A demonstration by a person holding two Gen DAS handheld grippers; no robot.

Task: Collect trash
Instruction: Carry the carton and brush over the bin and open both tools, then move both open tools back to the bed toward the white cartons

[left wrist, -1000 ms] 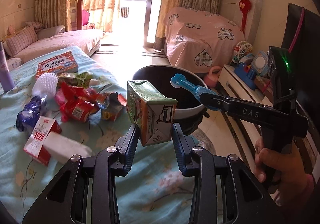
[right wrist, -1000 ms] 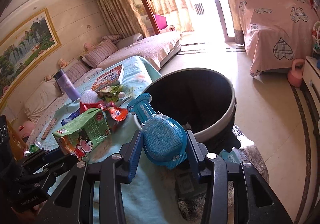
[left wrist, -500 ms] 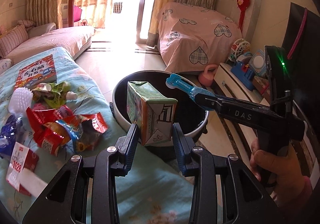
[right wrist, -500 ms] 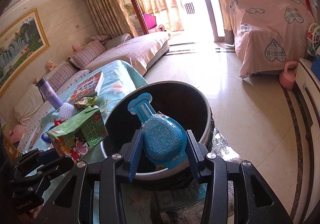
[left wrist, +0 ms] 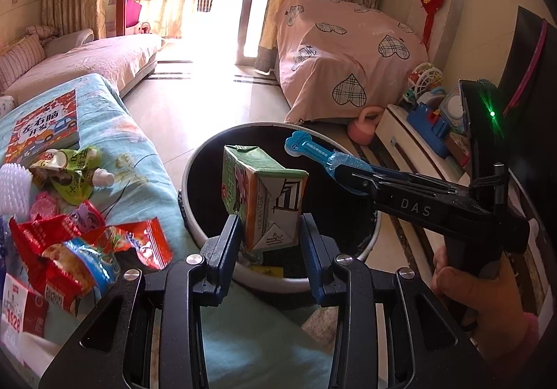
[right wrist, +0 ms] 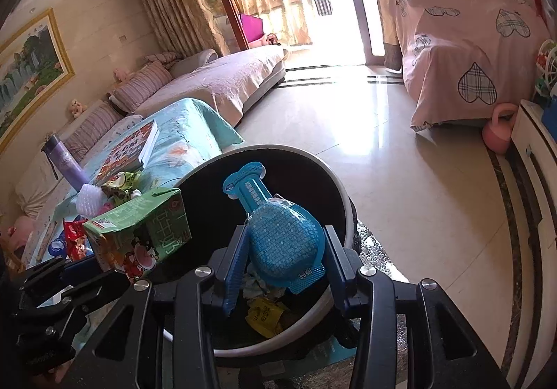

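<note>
The left claw (left wrist: 269, 236) is closed on the lower corner of a green printed milk carton with a white folded end (left wrist: 264, 201), gripping only a narrow strip of it, and holds it tilted over the near half of the round black bin with a pale rim (left wrist: 195, 163). The right claw (right wrist: 283, 251) is clamped across the bulb of a blue plastic blister pack with a long flat neck (right wrist: 278, 232); in the right wrist view its neck points toward 11 o'clock over the bin's mouth.

Both pieces appear to sit above the opening, so dropping them looks like the step in hand. The main risk is the carton: held by a corner and leaning, it could pivot on release and strike the rim at 6 o'clock, tumbling onto the teal flowered cloth over the surface (left wrist: 146, 173). The two pieces also hang near each other; letting go together could make them collide and deflect outward.

More wrappers, red snack packets (left wrist: 90, 249) and a green pouch with a white spout (left wrist: 75, 173), lie at 9 o'clock in the left wrist view, not yet collected.
</note>
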